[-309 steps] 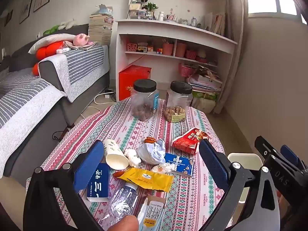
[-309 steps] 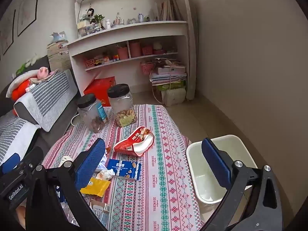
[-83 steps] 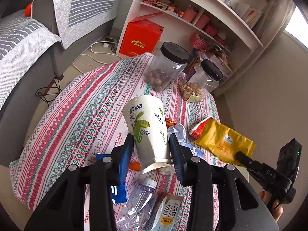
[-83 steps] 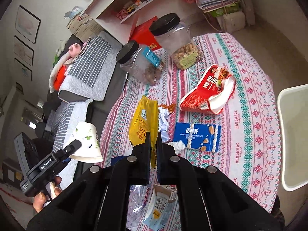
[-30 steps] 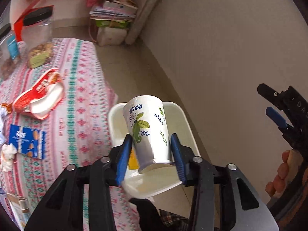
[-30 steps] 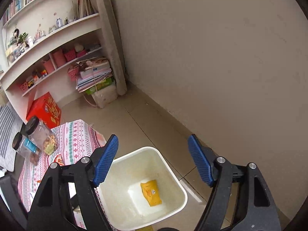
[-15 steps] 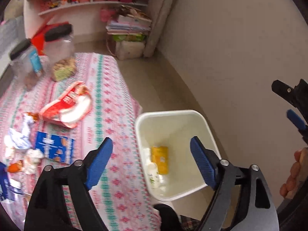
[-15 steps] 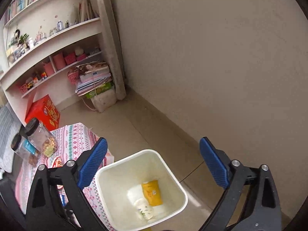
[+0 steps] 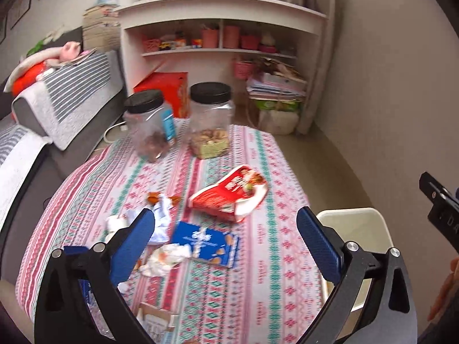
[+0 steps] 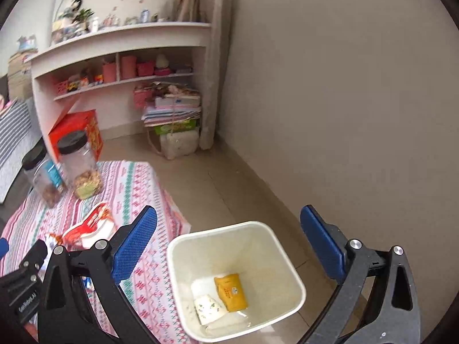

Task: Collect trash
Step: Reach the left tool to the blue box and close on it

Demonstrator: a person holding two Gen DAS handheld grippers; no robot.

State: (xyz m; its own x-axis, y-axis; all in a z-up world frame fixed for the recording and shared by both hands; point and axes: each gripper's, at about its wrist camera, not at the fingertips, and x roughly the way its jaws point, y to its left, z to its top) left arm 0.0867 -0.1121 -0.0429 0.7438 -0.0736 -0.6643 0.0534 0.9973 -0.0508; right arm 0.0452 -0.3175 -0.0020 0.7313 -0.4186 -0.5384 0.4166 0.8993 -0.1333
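Note:
My left gripper is open and empty above the patterned table. Below it lie a blue biscuit box, a red snack bag, crumpled white tissue and a pale wrapper. My right gripper is open and empty above the white bin. In the bin lie a yellow packet and a leaf-printed paper cup. The bin's rim also shows in the left wrist view.
Two black-lidded clear jars stand at the table's far side. A white shelf unit, a red box and a paper stack stand behind. A grey sofa lies left. A bare wall is right.
My left gripper dropped the paper cup into the bin, opened, and has swung back left over the table. My right gripper stays open over the bin, a little lower.

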